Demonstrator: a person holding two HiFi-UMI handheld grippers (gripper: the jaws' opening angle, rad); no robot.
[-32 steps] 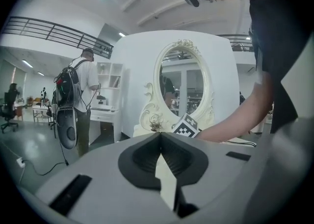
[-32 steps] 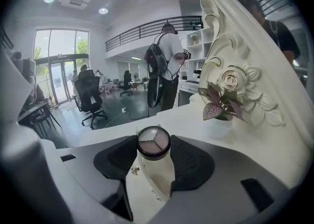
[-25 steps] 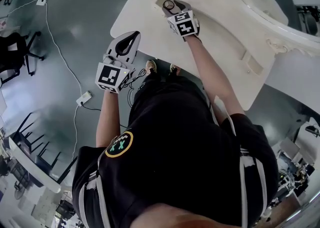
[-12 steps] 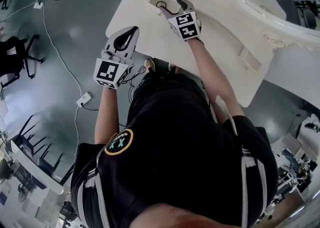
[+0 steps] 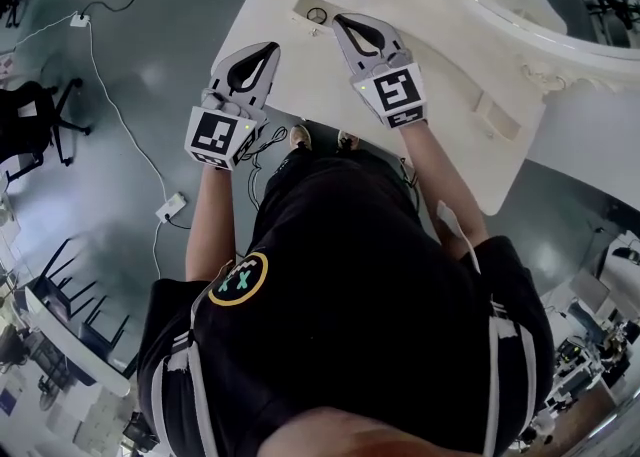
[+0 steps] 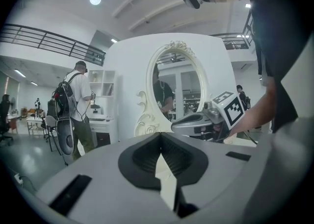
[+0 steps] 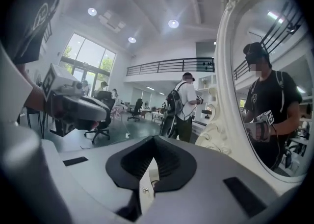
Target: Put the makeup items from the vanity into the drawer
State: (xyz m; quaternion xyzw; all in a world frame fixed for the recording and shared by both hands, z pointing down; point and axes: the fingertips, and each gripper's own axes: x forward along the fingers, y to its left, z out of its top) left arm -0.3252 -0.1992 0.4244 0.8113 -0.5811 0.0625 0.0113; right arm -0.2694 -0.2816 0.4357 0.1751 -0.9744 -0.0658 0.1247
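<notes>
Head view: the left hand-held gripper [image 5: 268, 48] and the right hand-held gripper [image 5: 338, 18] are hovering by the desk [image 5: 310, 65], with a small round item [image 5: 317, 15] lying in its recessed compartment [image 5: 300, 3], just beyond the right tips. Left gripper view: the jaws are resting clenched and empty. Right gripper view: the jaws, having just been closing, are meeting with nothing between them.

Lab hall: office chairs [image 5: 35, 110], floor power strip [image 5: 170, 207]

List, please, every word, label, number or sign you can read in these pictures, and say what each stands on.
No words or numbers can be read anywhere.
Round badge on the person's black shirt: yellow ring round teal cross marks, no legible letters.
Marker cubes on the left gripper and the right gripper: black-and-white square patterns, no text.
</notes>
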